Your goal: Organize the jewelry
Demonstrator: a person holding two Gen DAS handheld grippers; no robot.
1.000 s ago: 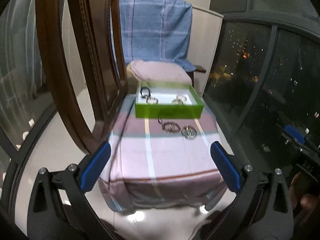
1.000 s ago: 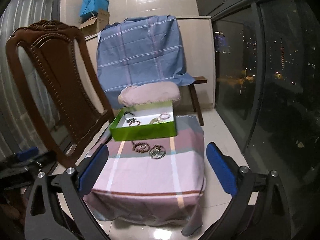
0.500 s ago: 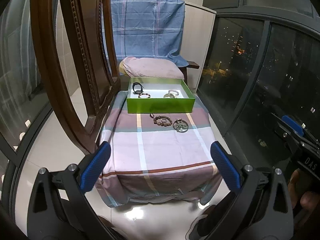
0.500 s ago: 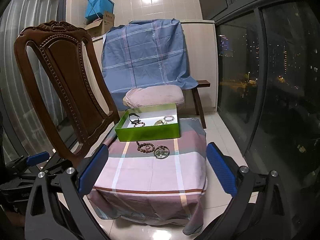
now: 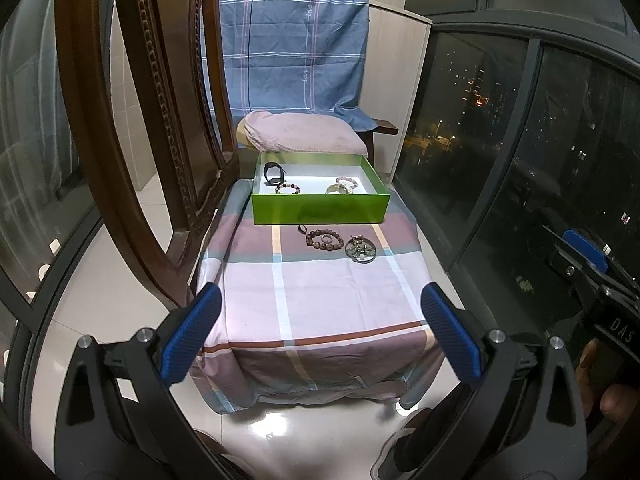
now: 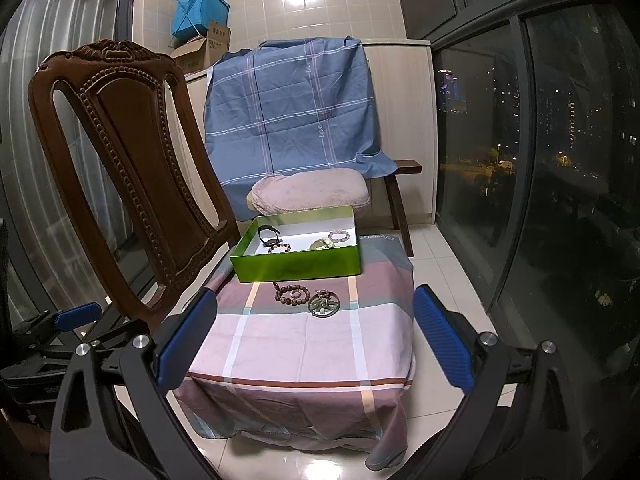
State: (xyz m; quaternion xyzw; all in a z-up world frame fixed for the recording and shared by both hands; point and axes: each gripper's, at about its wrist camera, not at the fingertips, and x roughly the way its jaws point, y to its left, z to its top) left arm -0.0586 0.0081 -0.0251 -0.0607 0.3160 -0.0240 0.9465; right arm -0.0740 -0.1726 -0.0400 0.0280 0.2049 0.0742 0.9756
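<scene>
A carved wooden chair point(image 6: 132, 184) stands ahead-left of both claws, beside the cloth-covered table point(image 5: 320, 280). Since a second ago, both views have drawn back slightly and sharpened. The left gripper point(image 5: 320, 336) and right gripper point(image 6: 316, 336) gape wide, empty. Dead ahead, the bead bracelet point(image 5: 324, 239) and round pendant point(image 5: 361, 249) lie flat side by side, before the green box point(image 5: 320, 210), whose long side runs crosswise.

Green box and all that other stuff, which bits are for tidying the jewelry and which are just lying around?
For the job:
green box
brown bead bracelet
round metal pendant
left tool, open
right tool, open

Just lying about:
wooden chair
blue cloth
pink pillow
cardboard boxes
</scene>
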